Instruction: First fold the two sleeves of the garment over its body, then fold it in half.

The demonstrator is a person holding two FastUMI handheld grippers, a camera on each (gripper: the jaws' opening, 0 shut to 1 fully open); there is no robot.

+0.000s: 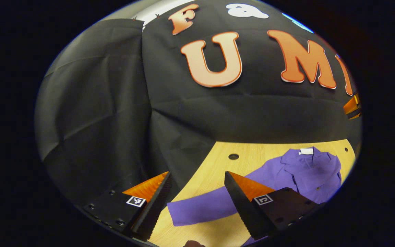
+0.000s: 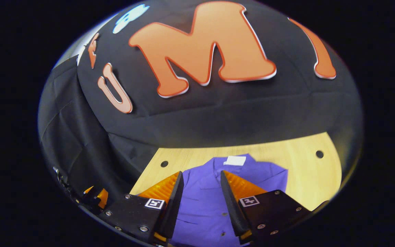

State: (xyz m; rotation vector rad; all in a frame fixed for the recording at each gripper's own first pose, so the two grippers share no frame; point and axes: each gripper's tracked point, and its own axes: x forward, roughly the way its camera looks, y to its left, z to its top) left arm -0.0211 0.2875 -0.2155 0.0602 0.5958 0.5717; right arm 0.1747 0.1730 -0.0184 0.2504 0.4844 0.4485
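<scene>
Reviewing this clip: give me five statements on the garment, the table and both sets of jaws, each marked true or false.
1. The purple garment lies on a wooden table. True.
2. The left gripper is clamped on a sleeve. False: its jaws stand open above the sleeve, gripping nothing.
3. In the left gripper view, one sleeve stretches out flat away from the garment's body. True: it is not yet folded over.
4. The right gripper is shut. False: its jaws stand apart, with the garment's buttoned front visible between them.
5. The garment is already folded in half. False: it lies open, with its collar and white label showing at the far end.
</scene>
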